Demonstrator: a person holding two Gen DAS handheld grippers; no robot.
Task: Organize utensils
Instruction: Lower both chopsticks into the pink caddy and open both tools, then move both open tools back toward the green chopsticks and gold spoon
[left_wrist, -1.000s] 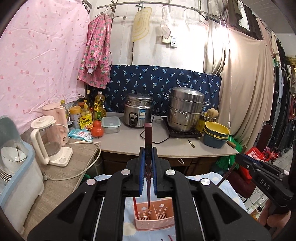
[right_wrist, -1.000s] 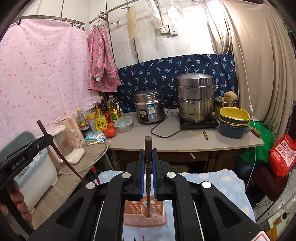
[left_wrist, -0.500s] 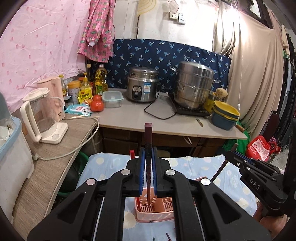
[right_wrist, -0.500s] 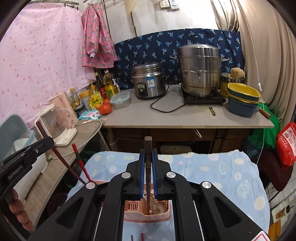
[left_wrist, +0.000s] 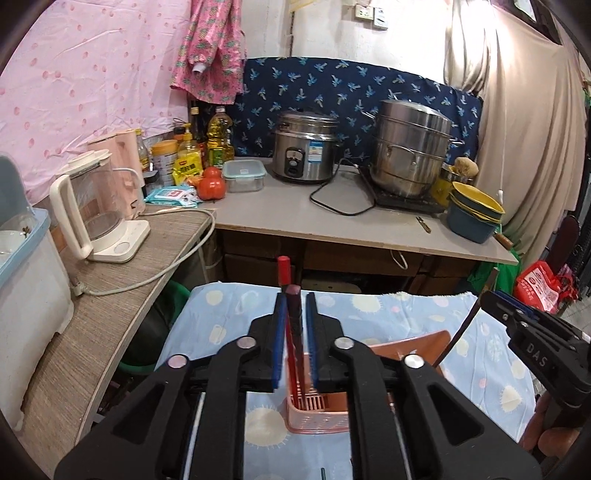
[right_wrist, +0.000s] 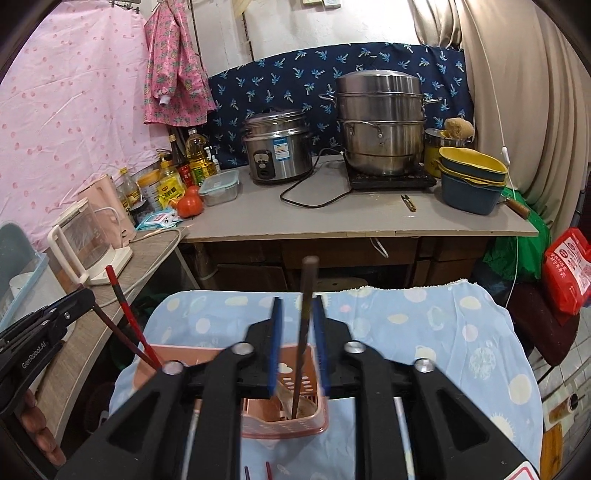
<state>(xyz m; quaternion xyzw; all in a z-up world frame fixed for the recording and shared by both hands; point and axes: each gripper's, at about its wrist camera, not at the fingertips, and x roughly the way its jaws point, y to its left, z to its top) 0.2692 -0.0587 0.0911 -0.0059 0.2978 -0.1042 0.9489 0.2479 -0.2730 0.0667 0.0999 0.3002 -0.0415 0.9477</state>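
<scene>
A pink slotted utensil basket (left_wrist: 317, 417) stands on the blue patterned cloth (left_wrist: 388, 314); it also shows in the right wrist view (right_wrist: 284, 421). My left gripper (left_wrist: 294, 332) is open, its blue pads apart around a dark chopstick (left_wrist: 293, 332) that stands in the basket beside a red chopstick (left_wrist: 284, 273). My right gripper (right_wrist: 297, 332) is open too, with a brown chopstick (right_wrist: 304, 317) leaning in the basket between its pads. In the right wrist view the two chopsticks (right_wrist: 122, 306) stand at the basket's left end by the left gripper.
A counter (right_wrist: 351, 218) behind holds a rice cooker (right_wrist: 277, 147), a steamer pot (right_wrist: 380, 122), stacked bowls (right_wrist: 472, 177), bottles and a tomato. A kettle (left_wrist: 92, 214) sits on the side shelf at left. Loose chopstick tips (right_wrist: 258, 472) lie on the cloth near me.
Both grippers have tilted down over the basket and opened, letting go of their chopsticks, which now stand in the basket.
</scene>
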